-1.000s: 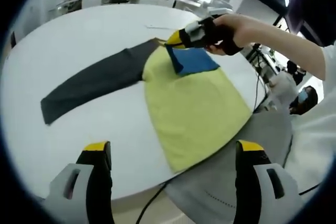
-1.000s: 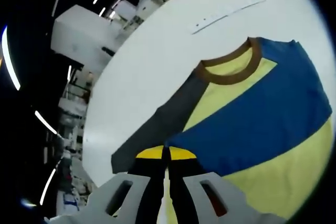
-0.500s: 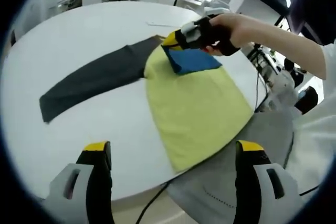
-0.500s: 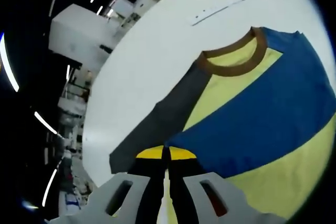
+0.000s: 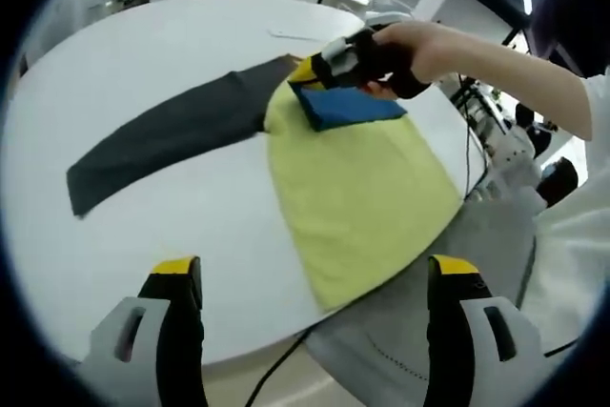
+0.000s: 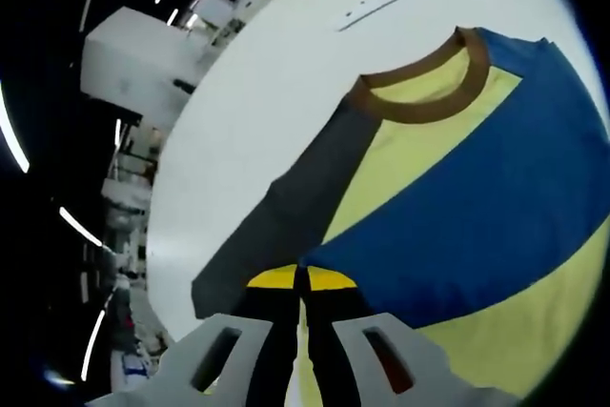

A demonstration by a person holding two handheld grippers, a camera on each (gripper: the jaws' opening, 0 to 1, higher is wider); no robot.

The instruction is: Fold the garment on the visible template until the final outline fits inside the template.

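Two views are given. In the left gripper view, the left claw (image 5: pixel 310 283) is seen wide open and empty at the near worktop (image 5: pixel 143 64) edge; the shirt (image 5: pixel 362 188) lies spread, its grey sleeve (image 5: pixel 162 135) stretched left. In the right gripper view, the right claw (image 6: pixel 300 278) is closed on the blue sleeve (image 6: pixel 477 216). The cloth looks soft and light, best pinched at an edge.

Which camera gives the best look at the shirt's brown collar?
The right gripper view: the brown collar curves in full at the shirt's top. In the left gripper view, the collar area lies behind the right gripper.
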